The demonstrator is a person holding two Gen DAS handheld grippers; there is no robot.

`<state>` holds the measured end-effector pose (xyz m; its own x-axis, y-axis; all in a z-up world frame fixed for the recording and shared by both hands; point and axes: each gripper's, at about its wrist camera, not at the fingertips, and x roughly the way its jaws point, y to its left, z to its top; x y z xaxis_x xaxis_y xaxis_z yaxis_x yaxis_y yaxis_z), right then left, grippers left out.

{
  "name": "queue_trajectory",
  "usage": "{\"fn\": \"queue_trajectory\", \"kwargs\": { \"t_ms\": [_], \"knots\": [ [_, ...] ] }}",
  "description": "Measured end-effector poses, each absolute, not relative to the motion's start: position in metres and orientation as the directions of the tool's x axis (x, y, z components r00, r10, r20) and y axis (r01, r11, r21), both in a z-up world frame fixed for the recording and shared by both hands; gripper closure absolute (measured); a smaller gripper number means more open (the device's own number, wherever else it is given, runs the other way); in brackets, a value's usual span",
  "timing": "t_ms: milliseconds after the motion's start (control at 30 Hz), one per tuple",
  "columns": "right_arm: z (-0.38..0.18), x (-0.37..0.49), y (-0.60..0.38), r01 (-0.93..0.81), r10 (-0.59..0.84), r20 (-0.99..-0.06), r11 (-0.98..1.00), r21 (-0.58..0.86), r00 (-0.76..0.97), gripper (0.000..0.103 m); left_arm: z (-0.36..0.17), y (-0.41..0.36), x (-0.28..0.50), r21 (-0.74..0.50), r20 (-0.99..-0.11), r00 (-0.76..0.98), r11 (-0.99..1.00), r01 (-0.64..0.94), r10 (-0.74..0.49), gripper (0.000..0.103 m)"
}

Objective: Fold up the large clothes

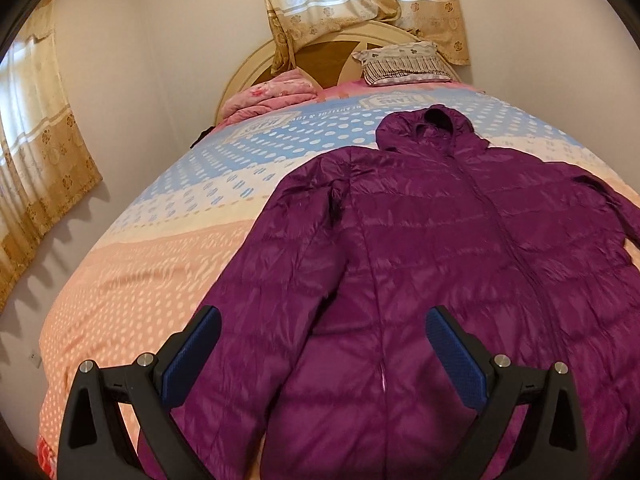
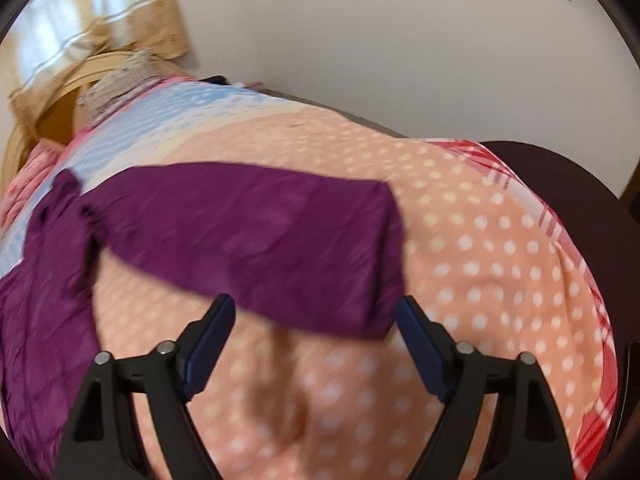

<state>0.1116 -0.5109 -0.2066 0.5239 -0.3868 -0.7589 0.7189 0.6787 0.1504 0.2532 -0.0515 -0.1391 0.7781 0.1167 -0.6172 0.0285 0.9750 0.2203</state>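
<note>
In the left wrist view, gold flowered curtains (image 1: 44,148) hang down the far left side, next to a plain white wall (image 1: 132,92). A big bed with a dotted sheet in peach and light blue (image 1: 160,264) fills the middle. At the lower left and lower middle is the left gripper (image 1: 322,330). Its two black fingers with blue pads (image 1: 192,356) stand wide apart and hold nothing. The left pad is over the sheet at the edge of a sleeve, and the right pad is over the coat's front.

The shiny purple puffy coat with a hood (image 1: 460,248) lies flat on the bed from the middle to the right side. Its hood points to the top of the picture and its zip runs down the front. At the top middle there is a folded pink blanket (image 1: 272,94), a round wooden headboard (image 1: 320,60), more gold curtains (image 1: 360,4) and a patterned pillow (image 1: 404,62).

In the right wrist view, which is blurry, the coat's body is at the far left. One purple sleeve (image 2: 256,236) stretches across the middle on the dotted sheet (image 2: 480,240). The cuff end sits right of the middle, just above the right gripper (image 2: 316,306). Its black fingers with blue pads (image 2: 210,352) are spread wide with nothing between them. A red checked strip (image 2: 560,224) edges the sheet at the right, and something dark lies beyond it.
</note>
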Motion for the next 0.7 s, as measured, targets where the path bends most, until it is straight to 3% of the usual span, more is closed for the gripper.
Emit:
{"fn": "queue_trajectory", "kwargs": {
  "t_ms": [67, 133, 200, 233, 267, 300, 400, 700],
  "knots": [
    [-0.209, 0.118, -0.521, 0.729, -0.391, -0.773, 0.671, 0.131, 0.499, 0.022, -0.143, -0.052, 0.269, 0.241, -0.622, 0.771, 0.970, 0.022, 0.137, 0.001],
    [-0.211, 0.123, -0.523, 0.727, -0.388, -0.782, 0.676, 0.119, 0.488, 0.030, -0.147, -0.050, 0.284, 0.258, -0.625, 0.765, 0.966, 0.013, 0.156, 0.001],
    [-0.214, 0.129, -0.524, 0.716, -0.393, -0.788, 0.692, 0.086, 0.474, 0.050, -0.153, -0.047, 0.300, 0.267, -0.640, 0.748, 0.964, 0.007, 0.173, 0.001],
    [-0.212, 0.131, -0.524, 0.712, -0.410, -0.782, 0.700, 0.062, 0.470, 0.055, -0.155, -0.044, 0.307, 0.274, -0.641, 0.745, 0.962, -0.003, 0.185, 0.001],
    [-0.212, 0.131, -0.523, 0.703, -0.406, -0.780, 0.709, 0.060, 0.476, 0.070, -0.157, -0.041, 0.312, 0.278, -0.643, 0.741, 0.961, -0.010, 0.193, 0.001],
    [-0.212, 0.131, -0.525, 0.699, -0.401, -0.781, 0.712, 0.064, 0.480, 0.075, -0.158, -0.036, 0.317, 0.286, -0.638, 0.741, 0.958, -0.023, 0.208, 0.001],
    [-0.206, 0.132, -0.525, 0.688, -0.395, -0.772, 0.722, 0.074, 0.498, 0.083, -0.159, -0.027, 0.329, 0.304, -0.632, 0.739, 0.952, -0.041, 0.233, 0.001],
    [-0.159, 0.160, -0.493, 0.598, -0.421, -0.669, 0.800, 0.044, 0.613, 0.087, -0.152, -0.002, 0.344, 0.293, -0.624, 0.735, 0.951, -0.096, 0.266, 0.001]
  ]
}}
